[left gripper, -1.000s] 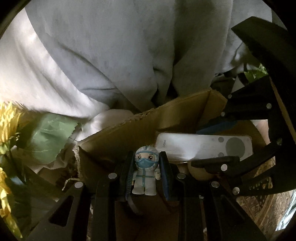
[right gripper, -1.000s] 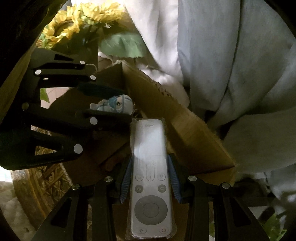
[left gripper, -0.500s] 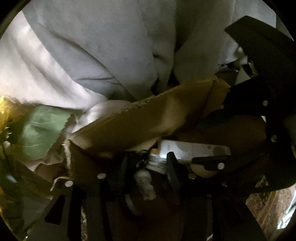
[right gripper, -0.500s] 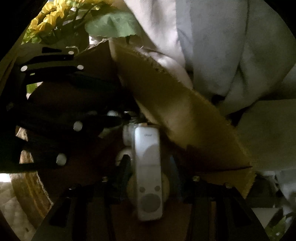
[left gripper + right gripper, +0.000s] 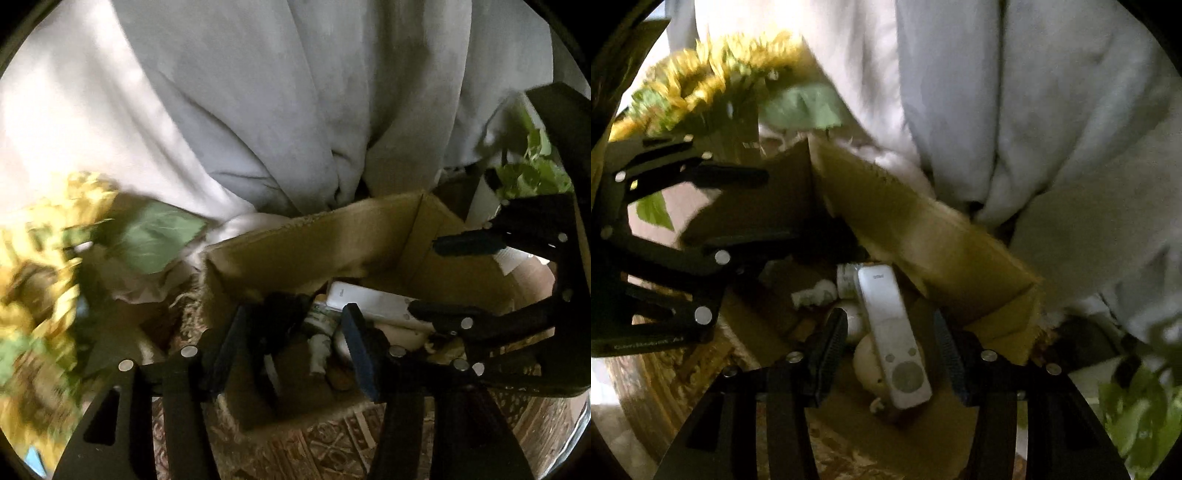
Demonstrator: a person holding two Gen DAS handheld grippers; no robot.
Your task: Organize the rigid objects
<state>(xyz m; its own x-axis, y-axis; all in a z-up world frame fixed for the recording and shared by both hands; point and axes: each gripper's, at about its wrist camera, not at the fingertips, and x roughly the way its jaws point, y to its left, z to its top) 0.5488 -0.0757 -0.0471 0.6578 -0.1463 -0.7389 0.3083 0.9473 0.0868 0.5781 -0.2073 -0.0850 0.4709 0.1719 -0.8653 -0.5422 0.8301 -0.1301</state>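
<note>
An open cardboard box (image 5: 332,240) holds several small items. The white figurine (image 5: 319,349) in a blue mask lies loose inside it, between the open fingers of my left gripper (image 5: 295,350). It also shows in the right wrist view (image 5: 814,293). The white remote (image 5: 894,336) lies in the box on a pale round object, between the open fingers of my right gripper (image 5: 890,350). The remote shows in the left wrist view (image 5: 373,301) too. Each gripper appears in the other's view, the right (image 5: 439,280) and the left (image 5: 768,206).
Grey and white cloth (image 5: 295,110) hangs behind the box (image 5: 923,236). Yellow artificial sunflowers (image 5: 701,74) with green leaves stand at the left (image 5: 33,295). A green plant (image 5: 528,177) is at the right. A patterned surface (image 5: 332,450) lies under the box.
Both grippers lowered into the box and opened. The left let go of the figurine and the right let go of the remote; both items now lie in the box. The grippers have drawn back a little.
</note>
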